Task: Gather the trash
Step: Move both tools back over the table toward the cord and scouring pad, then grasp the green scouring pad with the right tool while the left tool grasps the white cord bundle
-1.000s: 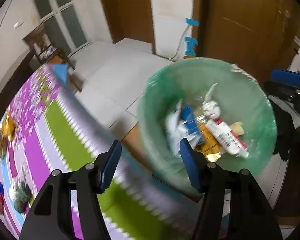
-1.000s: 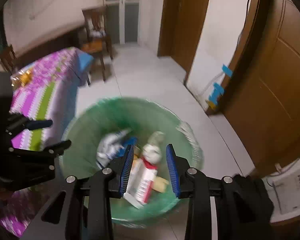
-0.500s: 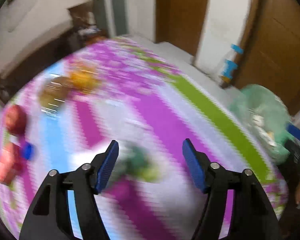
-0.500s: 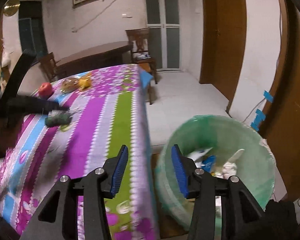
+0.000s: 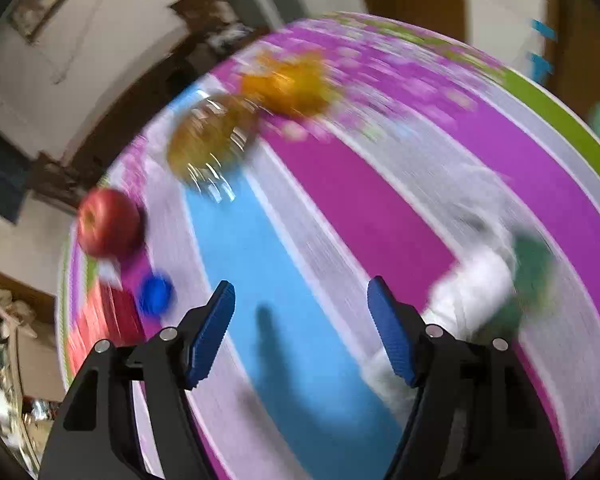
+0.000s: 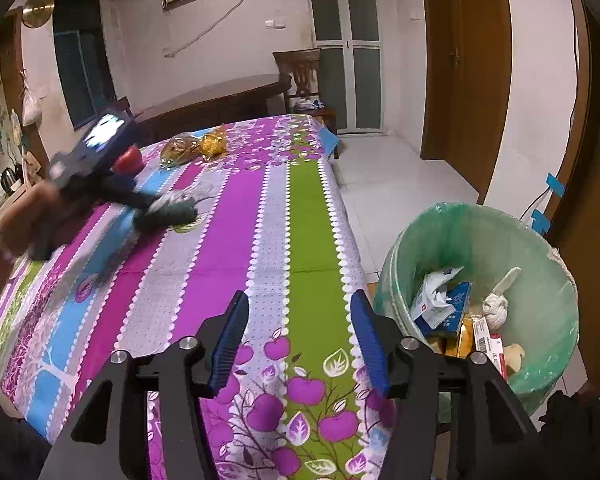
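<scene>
A crumpled wad of white and dark green trash (image 5: 500, 288) lies on the striped tablecloth (image 5: 380, 200), just right of my left gripper (image 5: 300, 312). That gripper hovers open over the blue stripe with nothing between its fingers. In the right wrist view the same wad (image 6: 172, 212) sits at the tip of the blurred left tool, held by a person's hand (image 6: 24, 216). My right gripper (image 6: 300, 320) hangs over the table's near end. Its jaws are opening and hold nothing. A green-lined bin (image 6: 540, 248) stands on the floor to the right, with several wrappers and boxes inside.
At the table's far end lie a red apple (image 5: 108, 222), a clear bag of brown food (image 5: 208, 148), an orange item (image 5: 288, 84), a blue cap (image 5: 154, 294) and a red pack (image 5: 100, 320). A wooden chair (image 6: 304, 76) and a dark table (image 6: 220, 100) stand behind.
Both views swung from the bin to the table. The left gripper travelled across the cloth past the green and white wad. The right jaws widened and backed away from the bin.
</scene>
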### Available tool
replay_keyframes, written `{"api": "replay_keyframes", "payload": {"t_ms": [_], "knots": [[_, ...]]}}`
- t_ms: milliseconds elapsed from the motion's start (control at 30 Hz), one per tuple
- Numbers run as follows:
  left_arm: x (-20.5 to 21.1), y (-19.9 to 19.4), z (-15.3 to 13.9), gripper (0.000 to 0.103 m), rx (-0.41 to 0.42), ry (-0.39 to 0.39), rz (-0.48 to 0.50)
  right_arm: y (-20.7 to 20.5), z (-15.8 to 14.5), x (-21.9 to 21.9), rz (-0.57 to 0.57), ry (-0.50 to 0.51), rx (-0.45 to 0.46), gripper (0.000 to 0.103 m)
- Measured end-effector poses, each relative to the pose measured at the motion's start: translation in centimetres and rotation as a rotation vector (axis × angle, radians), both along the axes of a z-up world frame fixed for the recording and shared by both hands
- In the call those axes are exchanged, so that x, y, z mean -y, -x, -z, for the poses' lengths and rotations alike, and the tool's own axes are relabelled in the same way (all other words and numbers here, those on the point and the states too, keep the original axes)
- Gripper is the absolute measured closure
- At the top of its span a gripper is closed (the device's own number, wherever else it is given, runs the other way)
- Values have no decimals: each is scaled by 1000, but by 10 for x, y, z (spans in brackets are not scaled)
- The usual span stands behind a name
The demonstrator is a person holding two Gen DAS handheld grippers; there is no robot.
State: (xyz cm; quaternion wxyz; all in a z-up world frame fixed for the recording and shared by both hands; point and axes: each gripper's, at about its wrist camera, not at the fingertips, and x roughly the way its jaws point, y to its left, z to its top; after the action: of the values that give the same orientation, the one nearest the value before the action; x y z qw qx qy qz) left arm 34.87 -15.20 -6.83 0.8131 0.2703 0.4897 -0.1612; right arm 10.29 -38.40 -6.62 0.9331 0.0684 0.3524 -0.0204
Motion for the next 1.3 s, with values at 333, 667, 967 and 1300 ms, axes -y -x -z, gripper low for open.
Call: {"api": "replay_keyframes", "payload": {"t_ms": [333, 667, 967, 1300], "knots": [[-53, 91, -42, 22, -31, 267, 79, -2, 4, -21, -47, -45, 18, 37], [-67, 91, -36, 22, -29, 516, -283, -74, -8, -57, -145, -125, -22, 41], [-112, 107, -10, 22, -39, 518, -462, -142, 8, -100, -228, -81, -142, 51], [-80, 112, -7, 22, -58, 532, -404, -147, 33, -101, -225, -58, -191, 85]]}}
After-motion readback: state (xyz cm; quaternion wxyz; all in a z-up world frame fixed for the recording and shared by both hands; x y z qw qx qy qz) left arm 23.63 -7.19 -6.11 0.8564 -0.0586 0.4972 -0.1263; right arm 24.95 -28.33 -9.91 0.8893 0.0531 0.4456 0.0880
